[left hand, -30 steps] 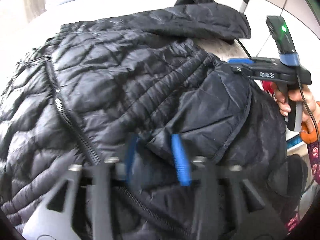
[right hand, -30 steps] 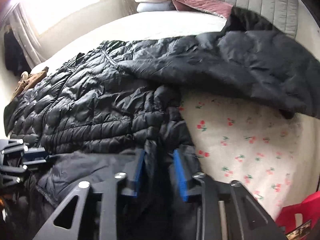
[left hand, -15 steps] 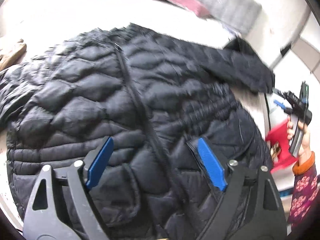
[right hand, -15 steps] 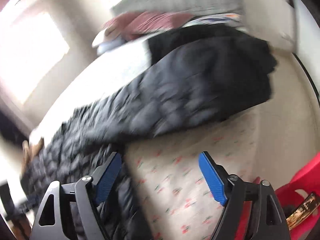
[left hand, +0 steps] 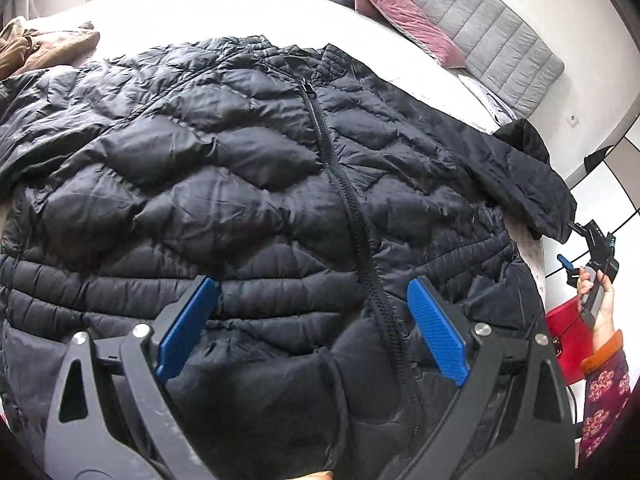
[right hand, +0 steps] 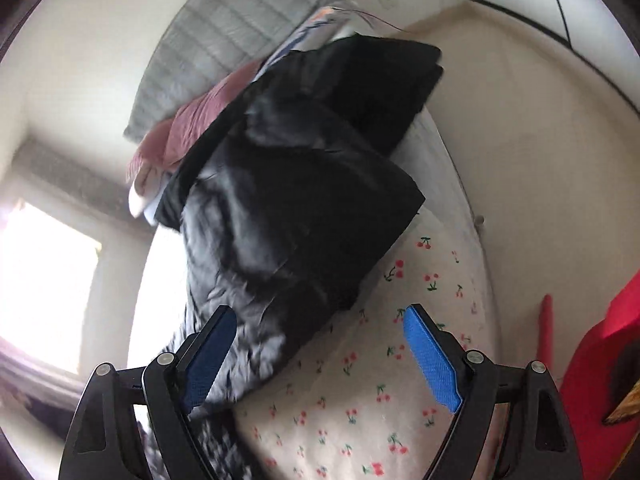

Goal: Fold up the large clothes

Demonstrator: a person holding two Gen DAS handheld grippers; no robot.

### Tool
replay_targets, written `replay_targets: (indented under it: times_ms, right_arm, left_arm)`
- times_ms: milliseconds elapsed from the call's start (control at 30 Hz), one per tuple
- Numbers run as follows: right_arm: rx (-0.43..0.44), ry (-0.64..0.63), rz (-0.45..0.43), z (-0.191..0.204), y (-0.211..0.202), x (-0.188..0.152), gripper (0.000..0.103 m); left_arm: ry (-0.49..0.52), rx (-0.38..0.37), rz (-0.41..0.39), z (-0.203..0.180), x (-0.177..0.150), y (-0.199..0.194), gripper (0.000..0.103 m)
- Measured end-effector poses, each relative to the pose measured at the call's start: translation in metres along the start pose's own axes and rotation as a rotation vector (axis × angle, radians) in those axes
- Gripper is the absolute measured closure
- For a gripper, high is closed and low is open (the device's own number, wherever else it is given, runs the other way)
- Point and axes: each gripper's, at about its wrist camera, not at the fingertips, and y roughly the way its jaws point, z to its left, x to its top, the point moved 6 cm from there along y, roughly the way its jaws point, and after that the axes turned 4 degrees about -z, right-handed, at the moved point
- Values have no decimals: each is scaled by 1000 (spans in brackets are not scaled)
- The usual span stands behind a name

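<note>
Jacket [left hand: 248,184] spread front-up across the bed [left hand: 192,12], zipper [left hand: 340,184] closed, ready for folding.

Both grippers hang with jaws wide apart and nothing between them: the left gripper [left hand: 312,320] hovers over the hem near the zipper, seemingly placed to judge the layout, while the right gripper [right hand: 316,356] sits off the bed's edge facing the outstretched sleeve [right hand: 320,184] on the cherry-print sheet [right hand: 360,380], likely the first part to fold inward.
</note>
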Motion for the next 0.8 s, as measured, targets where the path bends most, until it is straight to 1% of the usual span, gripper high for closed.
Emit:
replay_targets:
  times_ms: [133,200,233,267,300,333,367,400,433,500,533,633,700,800]
  right_arm:
    - [63,117,-17,-8,20,5,17]
    - [74,149,-21,-10,27,9,17]
    - [74,165,-24,-11,31,11,22]
    - [82,181,-33,-11,33,13,32]
    - [101,191,-41,-10,33,14,40]
    - [135,196,-56,-4,29,17,58]
    - [146,188,-69,1,26,19,73]
    - [148,169,-84,6,23,22,80]
    - [145,134,-103,15,17,24,89]
    - [126,61,-138,36,1,29,92]
    - [130,34,-147,46,-5,30,93]
    - [145,-97,-190,92,-30,36,95]
    - [161,-161,-204,121,-42,35,95]
    - [212,-263,-221,180,-62,29,96]
  left_arm:
    - [-17,-6,-7,5,0,2,6]
    - [-23,-12,-7,7,0,2,6]
    - [-24,-12,-11,8,1,1,7]
    - [-25,-11,-15,9,2,1,7]
    - [-25,-8,-21,10,3,-1,7]
    - [-25,-4,-28,11,4,-3,6]
    - [-22,-2,-34,12,5,-5,7]
    - [-21,-2,-40,12,7,-6,7]
    - [-21,0,-47,13,8,-8,7]
    - [-26,9,-61,15,11,-10,7]
    - [-27,14,-68,15,12,-11,6]
    - [-30,4,-83,15,14,-15,6]
    - [-33,-4,-91,15,16,-18,7]
    - [-36,-1,-110,17,18,-22,7]
